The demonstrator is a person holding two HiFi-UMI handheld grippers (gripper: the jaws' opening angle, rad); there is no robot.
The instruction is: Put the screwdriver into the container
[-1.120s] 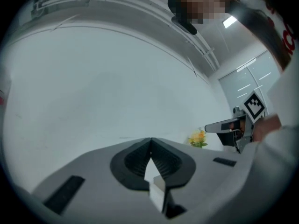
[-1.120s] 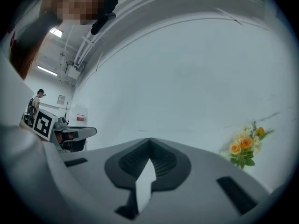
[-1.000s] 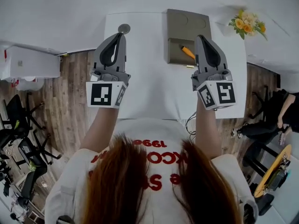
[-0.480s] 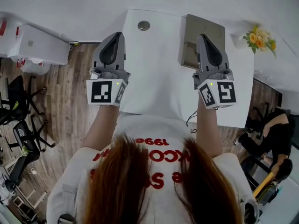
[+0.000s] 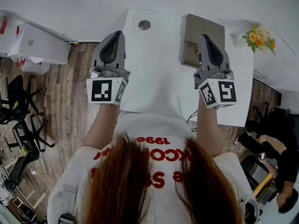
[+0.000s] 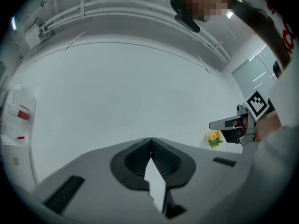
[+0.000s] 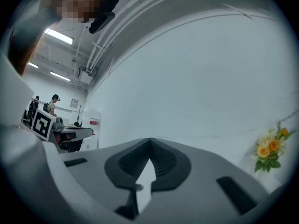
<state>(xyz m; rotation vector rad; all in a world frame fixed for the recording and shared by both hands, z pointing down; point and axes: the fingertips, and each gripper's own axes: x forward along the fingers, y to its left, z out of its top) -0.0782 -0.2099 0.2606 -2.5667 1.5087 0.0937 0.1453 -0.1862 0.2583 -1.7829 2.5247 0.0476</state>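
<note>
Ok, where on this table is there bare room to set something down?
The bare stretch of table between the left gripper and the container, nearer than the round disc. The far right is crowded: container, flowers.

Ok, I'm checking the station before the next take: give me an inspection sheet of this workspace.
Surface: white table, mostly bare.
Job's things: grey container at the far right; screwdriver not seen, right gripper covers part of the container.
Clutter: round grey disc near the far edge.
Grippers: left gripper and right gripper, fingers together, nothing held.
Cables: thin cable below the table's near edge.
Surroundings: flowers, office chairs, a person, wooden floor.
</note>
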